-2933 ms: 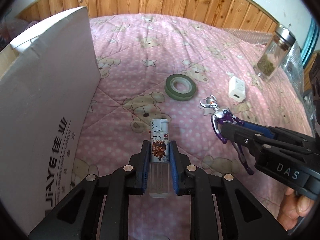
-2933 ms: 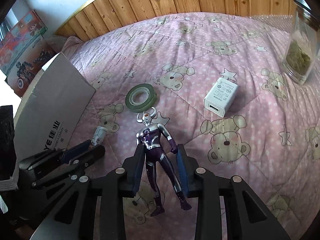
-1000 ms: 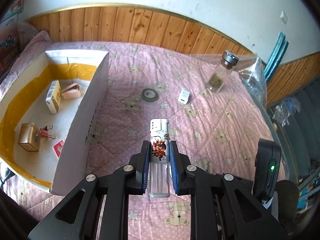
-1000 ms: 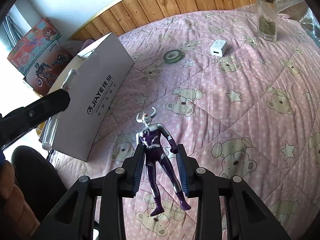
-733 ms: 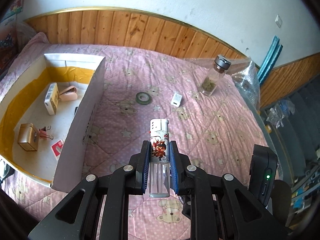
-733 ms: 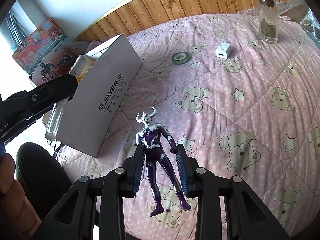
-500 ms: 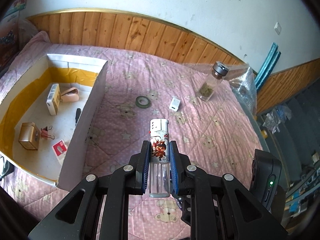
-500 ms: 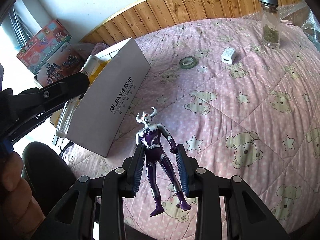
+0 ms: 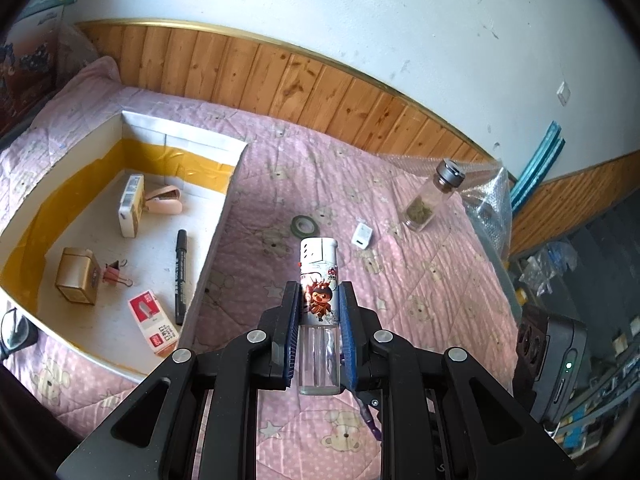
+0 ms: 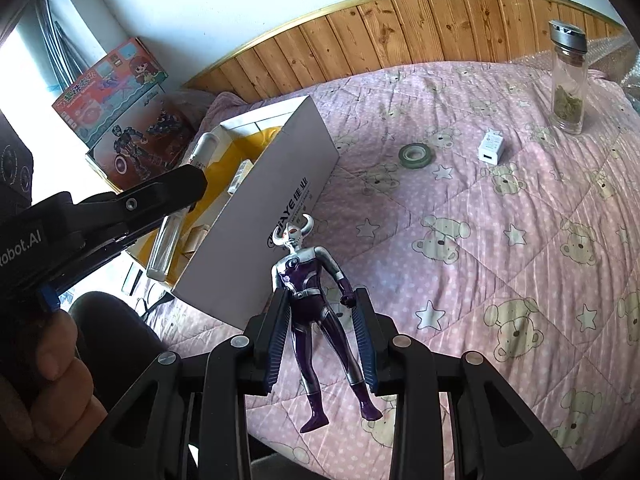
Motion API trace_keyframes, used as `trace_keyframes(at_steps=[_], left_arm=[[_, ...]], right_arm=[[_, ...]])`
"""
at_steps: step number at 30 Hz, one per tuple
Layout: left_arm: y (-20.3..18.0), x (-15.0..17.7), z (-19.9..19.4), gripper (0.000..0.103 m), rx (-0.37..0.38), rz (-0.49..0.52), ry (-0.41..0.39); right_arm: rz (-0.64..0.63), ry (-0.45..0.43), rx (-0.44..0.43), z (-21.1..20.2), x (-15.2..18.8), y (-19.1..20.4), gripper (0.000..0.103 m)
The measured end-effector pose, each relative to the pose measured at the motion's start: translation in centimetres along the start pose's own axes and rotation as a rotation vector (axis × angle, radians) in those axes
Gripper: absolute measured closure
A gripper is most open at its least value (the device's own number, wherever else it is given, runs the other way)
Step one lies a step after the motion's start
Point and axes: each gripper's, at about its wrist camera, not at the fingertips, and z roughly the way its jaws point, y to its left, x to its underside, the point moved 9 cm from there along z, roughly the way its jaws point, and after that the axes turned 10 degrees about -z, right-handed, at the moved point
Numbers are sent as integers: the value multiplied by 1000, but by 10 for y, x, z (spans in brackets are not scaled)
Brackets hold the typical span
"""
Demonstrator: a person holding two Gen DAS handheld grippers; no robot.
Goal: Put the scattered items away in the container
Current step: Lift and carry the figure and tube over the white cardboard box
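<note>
The lighter (image 9: 319, 312) is clamped upright between the left gripper's (image 9: 319, 332) pads, at the lower centre of the left wrist view. The open box (image 9: 224, 216) lies to its left, its near wall between lighter and floor space; bare white floor shows at the box's centre, among a marker (image 9: 181, 276) and small cartons. The left hand looks nearer the box. The right gripper (image 10: 320, 340) grips the toy figure (image 10: 316, 308) at the hips, head pointing away, box (image 10: 280, 200) to its upper left. Tape roll (image 9: 304, 224), charger (image 9: 362, 235) and jar (image 9: 432, 196) remain on the quilt (image 9: 420, 280).
</note>
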Motion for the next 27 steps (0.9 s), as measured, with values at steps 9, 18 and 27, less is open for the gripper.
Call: trace_keyframes(at_steps=[9,18,27], left_arm=[[24,-17,-11,84,5,-50,-25],[48,-30,-22,84,16,-102,-43],[78,-46,-31,84,2,-154,-73]], right_arm=[[-32,-14,-13,0,-21,21,70],[-74,-26,-24,1,-43,45,70],[-119,-30,-37,9,-65,69,70]])
